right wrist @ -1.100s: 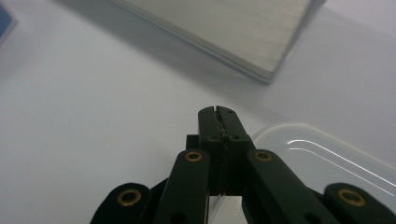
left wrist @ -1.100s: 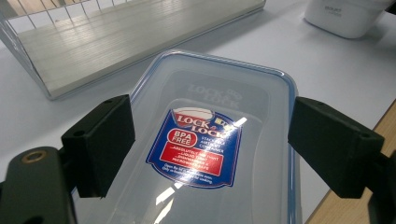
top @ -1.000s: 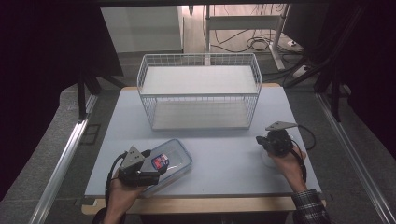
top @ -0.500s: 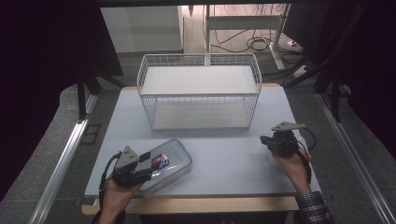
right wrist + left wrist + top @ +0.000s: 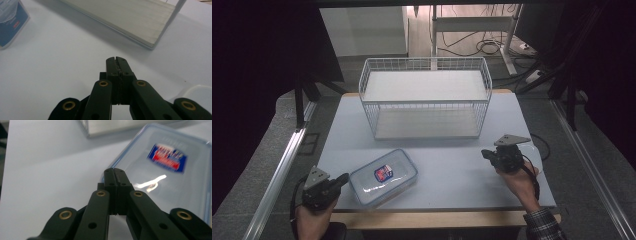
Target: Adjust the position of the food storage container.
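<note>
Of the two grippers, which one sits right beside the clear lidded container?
The left gripper, at the container's near-left corner, fingers shut and empty. The right gripper is across bare table.

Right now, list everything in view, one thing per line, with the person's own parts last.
food container: one, clear plastic with a blue-rimmed lid and a red and blue label, lying on the near left of the table.
wire basket: one, white, on the far middle of the table, with a pale board as its floor.
table: one, pale blue-grey top with a wooden front edge.
cables: several, dark, on the floor beyond the table.
left gripper: one, black, jaws shut on nothing, tips just beside the container's near left corner.
right gripper: one, black, jaws shut on nothing, at the table's right.
</note>
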Tool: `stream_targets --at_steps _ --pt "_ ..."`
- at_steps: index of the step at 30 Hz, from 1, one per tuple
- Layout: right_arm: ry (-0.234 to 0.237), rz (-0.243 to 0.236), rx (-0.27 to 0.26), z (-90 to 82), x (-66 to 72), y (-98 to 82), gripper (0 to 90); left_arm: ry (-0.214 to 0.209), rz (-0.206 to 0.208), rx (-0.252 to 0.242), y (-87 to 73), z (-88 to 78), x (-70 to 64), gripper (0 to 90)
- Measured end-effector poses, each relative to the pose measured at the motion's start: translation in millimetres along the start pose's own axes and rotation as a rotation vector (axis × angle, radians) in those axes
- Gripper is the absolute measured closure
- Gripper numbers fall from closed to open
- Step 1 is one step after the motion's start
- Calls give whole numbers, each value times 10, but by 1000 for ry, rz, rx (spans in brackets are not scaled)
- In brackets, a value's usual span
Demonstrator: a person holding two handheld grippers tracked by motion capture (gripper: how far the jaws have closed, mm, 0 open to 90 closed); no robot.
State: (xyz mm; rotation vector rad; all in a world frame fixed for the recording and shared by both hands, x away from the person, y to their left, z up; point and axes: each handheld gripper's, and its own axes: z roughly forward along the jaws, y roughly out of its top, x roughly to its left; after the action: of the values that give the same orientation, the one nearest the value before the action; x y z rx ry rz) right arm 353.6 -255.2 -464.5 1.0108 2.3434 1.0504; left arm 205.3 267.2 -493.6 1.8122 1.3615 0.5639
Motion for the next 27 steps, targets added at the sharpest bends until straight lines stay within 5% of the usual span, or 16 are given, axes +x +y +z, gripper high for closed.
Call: stream_targets --at_steps 3,7,14,21,27 --pt "17 -6 -1 13 56 6 893 -13 -36 30 -124 3 28 898" --pt "27 -13 1 27 92 13 891 -19 -34 52 -144 78 -10 899" --pt "62 -24 11 90 179 28 884 13 -12 35 -77 150 -46 899" --pt "86 -24 14 110 227 39 884 -9 -15 38 -10 311 -53 899" --pt "108 -21 13 129 276 53 881 -47 34 78 108 545 -140 899"
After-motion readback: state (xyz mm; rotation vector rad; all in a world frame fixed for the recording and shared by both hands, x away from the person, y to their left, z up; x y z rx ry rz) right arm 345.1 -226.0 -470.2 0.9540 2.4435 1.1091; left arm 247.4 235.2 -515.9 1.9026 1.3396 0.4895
